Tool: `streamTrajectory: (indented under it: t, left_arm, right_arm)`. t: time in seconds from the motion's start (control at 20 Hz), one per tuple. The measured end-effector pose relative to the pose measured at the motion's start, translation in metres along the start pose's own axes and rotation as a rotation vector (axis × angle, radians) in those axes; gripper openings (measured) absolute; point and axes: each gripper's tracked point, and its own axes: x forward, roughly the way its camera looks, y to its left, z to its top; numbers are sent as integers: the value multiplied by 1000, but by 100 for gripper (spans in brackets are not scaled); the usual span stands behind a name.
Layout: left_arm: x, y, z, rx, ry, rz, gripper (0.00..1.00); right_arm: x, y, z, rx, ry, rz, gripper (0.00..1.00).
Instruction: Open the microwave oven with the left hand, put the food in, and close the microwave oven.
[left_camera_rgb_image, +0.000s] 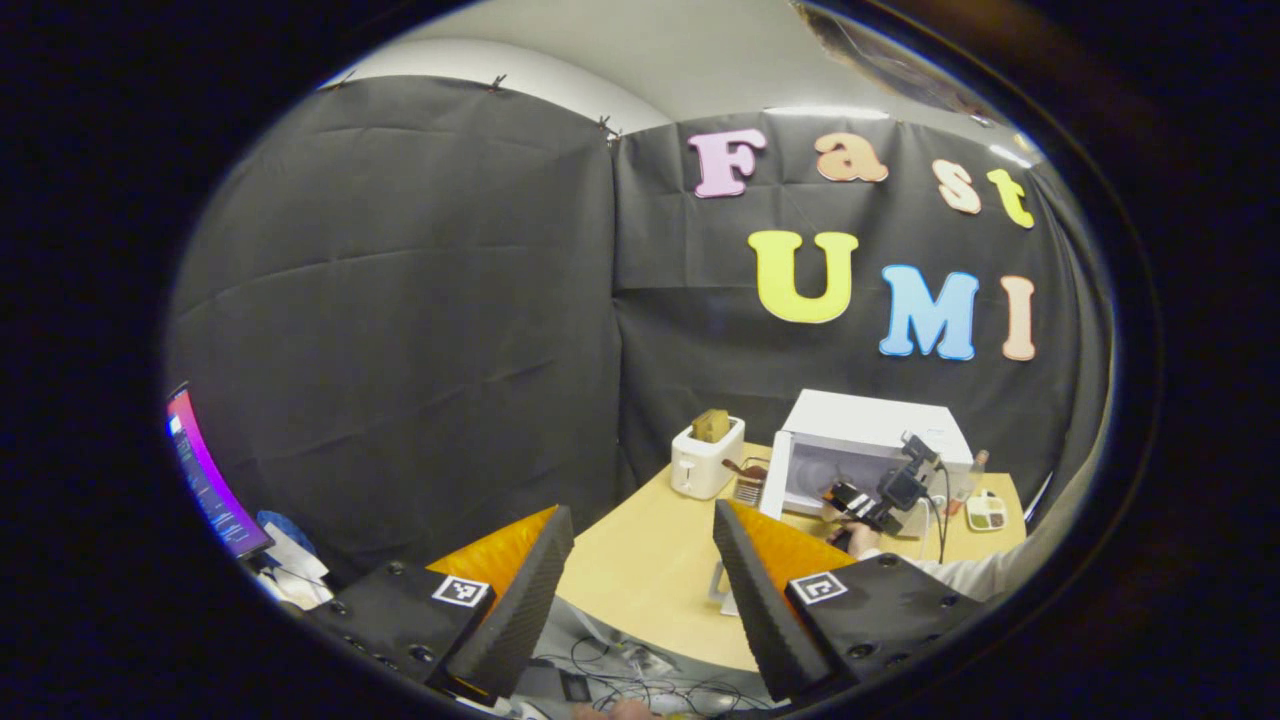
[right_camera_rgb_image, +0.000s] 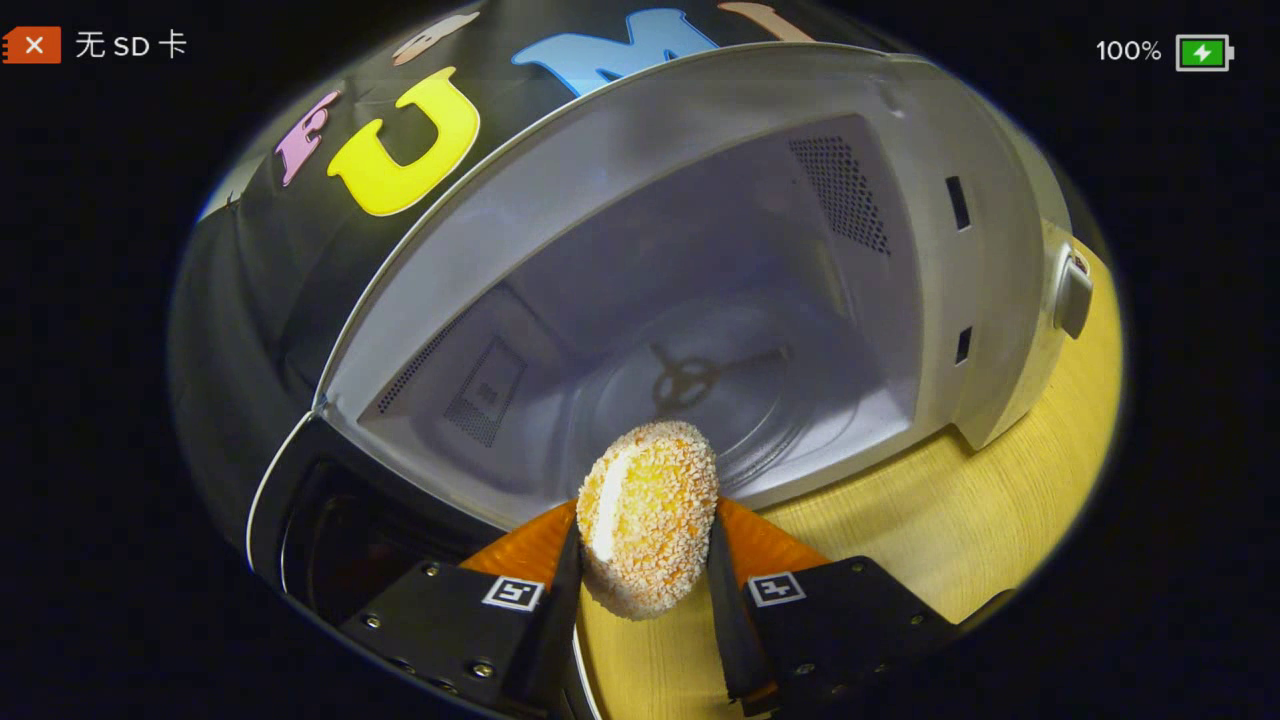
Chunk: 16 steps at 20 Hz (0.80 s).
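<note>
The white microwave stands far off on the wooden table, its door swung open to the left. My left gripper is open and holds nothing, well back from the table's near edge. In front of the oven's mouth hovers my right gripper, held by a hand. In the right gripper view that gripper is shut on a round crumb-coated patty, held on edge just outside the open cavity. The glass turntable lies bare inside. The dark door hangs at lower left.
A white toaster with bread in it stands left of the microwave, with a small rack beside it. A small dish sits at the table's right end. A lit monitor is at far left, and cables lie below the table's edge.
</note>
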Motion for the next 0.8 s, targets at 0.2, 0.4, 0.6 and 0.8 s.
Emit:
streamTrajectory:
  t: [0.2,0.4,0.6,0.8]
  left_arm:
    - [6,1,-9,14,38,4,93]
    - [12,6,-14,-6,57,8,93]
    - [14,11,-19,5,70,16,93]
    - [15,14,-24,8,80,22,94]
  right_arm:
    - [24,-1,14,-12,-46,-25,59]
    - [42,-10,24,2,-108,-71,59]
    - [53,-14,34,11,-170,-81,66]
    - [56,-15,34,102,-209,-47,71]
